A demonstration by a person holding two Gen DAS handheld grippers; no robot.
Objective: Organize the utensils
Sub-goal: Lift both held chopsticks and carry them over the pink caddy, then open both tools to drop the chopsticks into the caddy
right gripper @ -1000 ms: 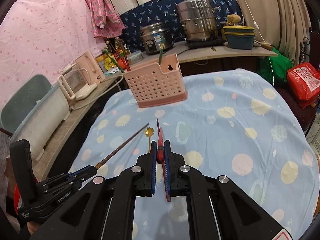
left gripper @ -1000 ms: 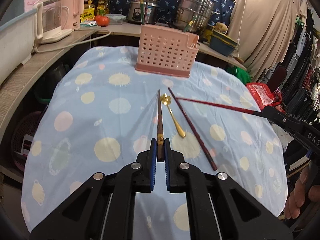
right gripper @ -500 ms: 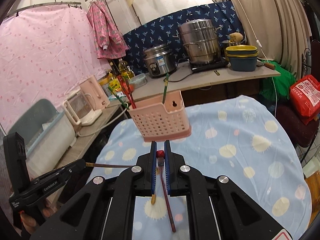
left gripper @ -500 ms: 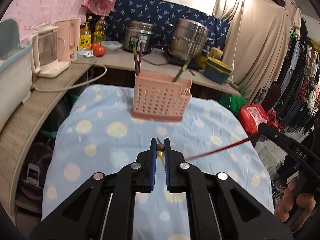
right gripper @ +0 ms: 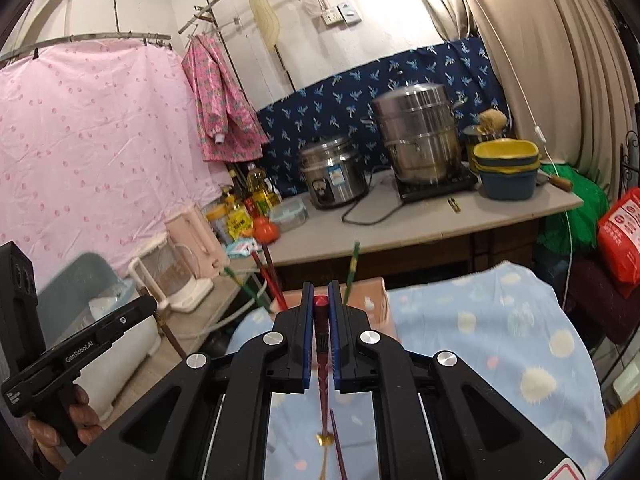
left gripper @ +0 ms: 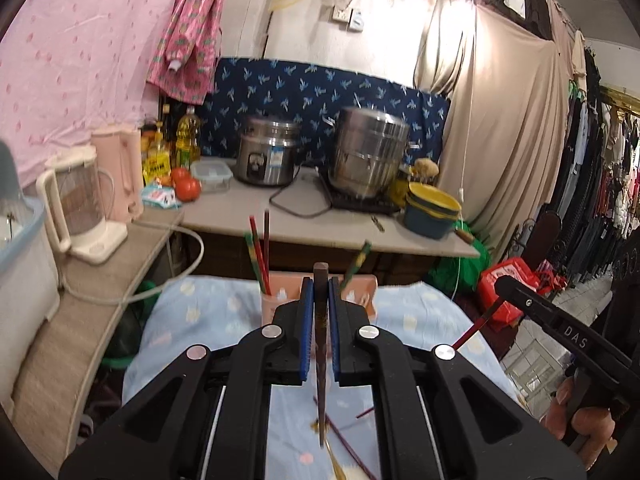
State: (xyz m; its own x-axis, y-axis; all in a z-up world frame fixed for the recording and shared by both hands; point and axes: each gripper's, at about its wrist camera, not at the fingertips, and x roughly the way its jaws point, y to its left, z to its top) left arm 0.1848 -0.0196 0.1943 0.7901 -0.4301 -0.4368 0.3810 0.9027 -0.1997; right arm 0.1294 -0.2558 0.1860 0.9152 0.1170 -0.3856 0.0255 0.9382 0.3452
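My left hand-held gripper [left gripper: 319, 280] clenched on brown chopstick [left gripper: 321, 344], tip hanging toward 6 o'clock. My right hand-held gripper [right gripper: 321, 290] clenched on red chopstick [right gripper: 322, 364]. Pink utensil basket [right gripper: 374, 300] at 12 o'clock on worktop [right gripper: 500, 344]. Gold spoon [left gripper: 336, 460], dark chopstick [left gripper: 348, 446] lie on cloth below.

Rear counter: rice cooker [left gripper: 267, 157], steel steamer pot [left gripper: 370, 151], stacked yellow-blue basins [left gripper: 431, 210], tomatoes [left gripper: 186, 186], oil bottles [left gripper: 187, 135]. Left shelf: glass kettle [left gripper: 78, 208].
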